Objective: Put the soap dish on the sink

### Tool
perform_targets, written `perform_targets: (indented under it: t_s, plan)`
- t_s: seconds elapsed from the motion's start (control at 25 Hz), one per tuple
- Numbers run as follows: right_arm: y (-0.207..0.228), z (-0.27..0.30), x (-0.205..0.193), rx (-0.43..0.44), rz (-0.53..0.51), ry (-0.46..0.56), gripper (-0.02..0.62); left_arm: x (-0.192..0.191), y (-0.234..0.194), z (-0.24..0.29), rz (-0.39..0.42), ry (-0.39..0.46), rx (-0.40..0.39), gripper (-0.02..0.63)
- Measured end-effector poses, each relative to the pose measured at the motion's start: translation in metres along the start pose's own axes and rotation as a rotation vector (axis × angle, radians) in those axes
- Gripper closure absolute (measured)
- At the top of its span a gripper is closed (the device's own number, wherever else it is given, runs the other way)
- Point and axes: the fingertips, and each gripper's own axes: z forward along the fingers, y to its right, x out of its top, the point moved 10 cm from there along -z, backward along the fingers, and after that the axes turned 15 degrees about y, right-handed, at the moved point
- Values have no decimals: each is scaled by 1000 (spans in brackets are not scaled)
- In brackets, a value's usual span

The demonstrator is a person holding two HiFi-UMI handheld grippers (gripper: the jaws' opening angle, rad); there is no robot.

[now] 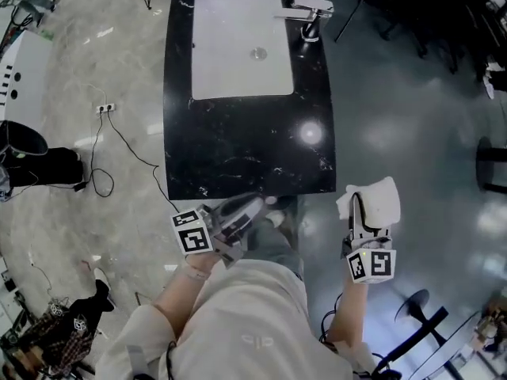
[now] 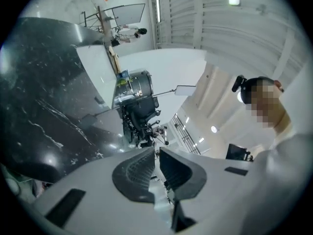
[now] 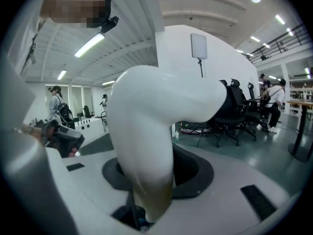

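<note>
Currently on my feeds, item by item. One smooth white soap dish with a curved body point(image 1: 379, 198), clamped between the jaws of the right gripper point(image 1: 366, 216). In the right gripper view I see both dark pads pressed on its lower end while its broad upper part fills the middle of the frame. It is held in the air over the glossy grey floor point(image 1: 404, 133), just beside the near right corner of the black, white-veined marble countertop point(image 1: 238, 153), and touches neither. One white rectangular sink basin point(image 1: 238, 50), set into the far half of that countertop. One chrome faucet point(image 1: 307, 14) stands on the countertop at the basin's right edge. One left gripper point(image 1: 247, 210), over the near edge of the countertop at its left. In the left gripper view I see its ribbed dark jaws drawn together with only a sliver between them and nothing in it. One black cable point(image 1: 107, 145) trails across the pale floor left of the countertop from a small white socket strip point(image 1: 105, 108). Several black office chairs point(image 3: 234, 106) stand in the background of the right gripper view.
</note>
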Motion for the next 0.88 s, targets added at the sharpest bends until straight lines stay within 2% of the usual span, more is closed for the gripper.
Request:
perform_targets:
  t_s: [0.2, 0.4, 0.64, 0.88]
  plan:
    - [-17, 43, -16, 108, -116, -53, 434, 8, -24, -31, -8, 106, 63, 595]
    - [-34, 74, -36, 171, -237, -112, 434, 6, -42, -54, -26, 186, 105, 595]
    - [-60, 98, -63, 229, -525, -158, 434, 7, -63, -79, -41, 271, 143, 595]
    - [-90, 108, -83, 302, -752, -210, 433, 8, -80, -103, -57, 339, 176, 595]
